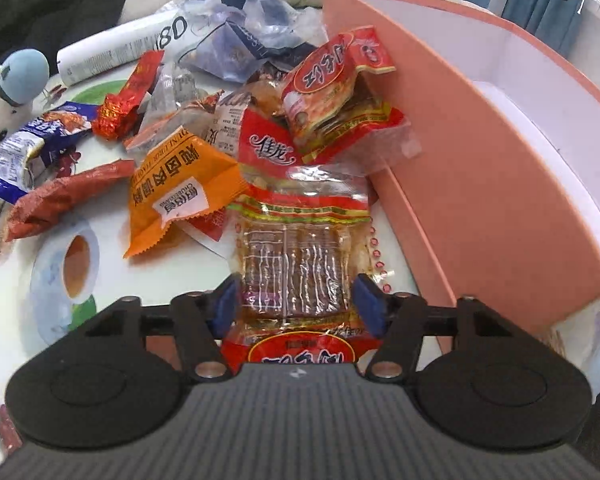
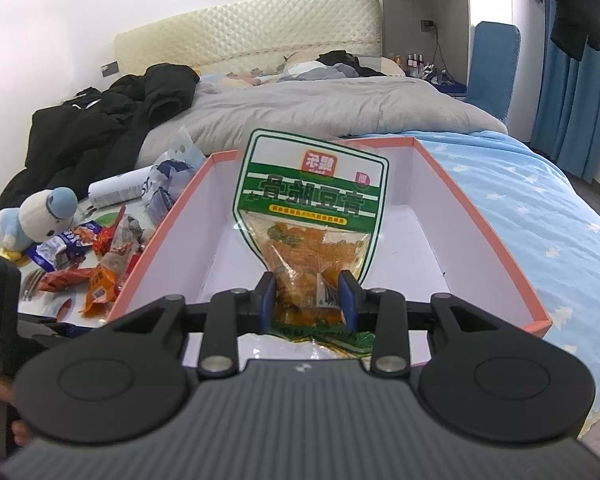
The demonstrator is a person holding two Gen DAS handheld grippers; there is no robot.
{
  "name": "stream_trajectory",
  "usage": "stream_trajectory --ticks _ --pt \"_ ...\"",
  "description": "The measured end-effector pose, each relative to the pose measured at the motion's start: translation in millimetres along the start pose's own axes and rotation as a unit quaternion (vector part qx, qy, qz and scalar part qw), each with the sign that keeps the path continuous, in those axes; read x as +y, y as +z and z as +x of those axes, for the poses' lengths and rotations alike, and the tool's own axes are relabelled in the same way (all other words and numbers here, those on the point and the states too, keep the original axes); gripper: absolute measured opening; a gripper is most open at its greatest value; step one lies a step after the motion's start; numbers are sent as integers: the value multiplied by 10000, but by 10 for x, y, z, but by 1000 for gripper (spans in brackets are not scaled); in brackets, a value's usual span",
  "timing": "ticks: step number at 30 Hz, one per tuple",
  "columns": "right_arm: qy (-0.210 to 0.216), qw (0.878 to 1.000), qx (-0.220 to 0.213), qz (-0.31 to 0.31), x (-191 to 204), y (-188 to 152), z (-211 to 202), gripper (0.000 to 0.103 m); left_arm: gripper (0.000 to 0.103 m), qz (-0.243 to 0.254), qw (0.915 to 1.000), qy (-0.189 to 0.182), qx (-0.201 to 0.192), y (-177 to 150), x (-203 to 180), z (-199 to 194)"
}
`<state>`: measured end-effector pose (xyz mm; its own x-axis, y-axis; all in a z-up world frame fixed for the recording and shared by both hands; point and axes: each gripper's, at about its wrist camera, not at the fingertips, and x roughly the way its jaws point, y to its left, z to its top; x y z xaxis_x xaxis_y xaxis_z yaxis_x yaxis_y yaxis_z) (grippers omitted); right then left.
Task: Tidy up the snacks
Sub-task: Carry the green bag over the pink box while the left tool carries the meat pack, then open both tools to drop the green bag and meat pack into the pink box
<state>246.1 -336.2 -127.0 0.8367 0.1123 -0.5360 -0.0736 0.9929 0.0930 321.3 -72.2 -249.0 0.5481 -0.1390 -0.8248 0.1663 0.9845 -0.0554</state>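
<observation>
L gripper (image 1: pixel 296 304): blue pads straddle a clear packet of brown tofu strips with red printed ends (image 1: pixel 300 268), one pad on each long edge, at or just off the film; can't tell if they press. Jaws set fairly wide. Packet lies flat on the patterned white tabletop (image 1: pixel 100 216), lengthwise toward 12 o'clock.

From that packet: orange crimped sachet w/ white label (image 1: pixel 176 196) at 10 o'clock, just beside. Dark red crinkled wrapper (image 1: pixel 60 196) farther toward 9. Blue-and-white snack pack (image 1: pixel 24 144) beyond it, touching a white plush toy w/ pale blue cap (image 1: pixel 12 84). Red-and-gold packet of the same strip type (image 1: pixel 336 88) at 12–1, propped on the pile and against the outer wall of the salmon-pink cardboard box w/ white lining (image 1: pixel 480 184), which fills 1–4 o'clock. Far, 11–12: white tube w/ black print (image 1: pixel 120 52), crumpled clear and navy plastic bags (image 1: pixel 252 28).

R gripper (image 2: pixel 308 300): pads pinch the lower part of a green-and-white pouch of orange pieces (image 2: pixel 312 208), held upright, film creased betw pads. Pouch is over the box interior, near end. Box floor looks bare behind it.
</observation>
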Motion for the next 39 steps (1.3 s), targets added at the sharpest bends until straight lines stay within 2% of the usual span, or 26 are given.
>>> stream_trajectory --ticks 4,15,23,27,32,36,39 --pt "43 10000 4 -38 43 3 -12 37 61 64 10000 53 -1 -54 -7 -88" --pt "103 9998 39 -177 115 16 -30 37 60 -397 9991 -160 -34 -174 158 -467" --pt "136 9996 53 -249 126 28 -51 37 60 -639 9967 -360 -345 -149 240 -959" --pt "150 9995 50 -281 123 56 -64 37 60 -736 9939 -537 -625 33 196 -1221" --pt "112 9994 -18 -331 100 165 -96 37 60 -757 9871 -925 -1067 478 9 -1477" --pt "29 9992 -90 -388 34 334 -98 37 60 -565 9839 -1114 -1281 916 -239 -1521" --pt "-74 9990 -72 -437 -56 462 -49 38 61 -423 9834 -1269 -1228 1220 -442 -1408"
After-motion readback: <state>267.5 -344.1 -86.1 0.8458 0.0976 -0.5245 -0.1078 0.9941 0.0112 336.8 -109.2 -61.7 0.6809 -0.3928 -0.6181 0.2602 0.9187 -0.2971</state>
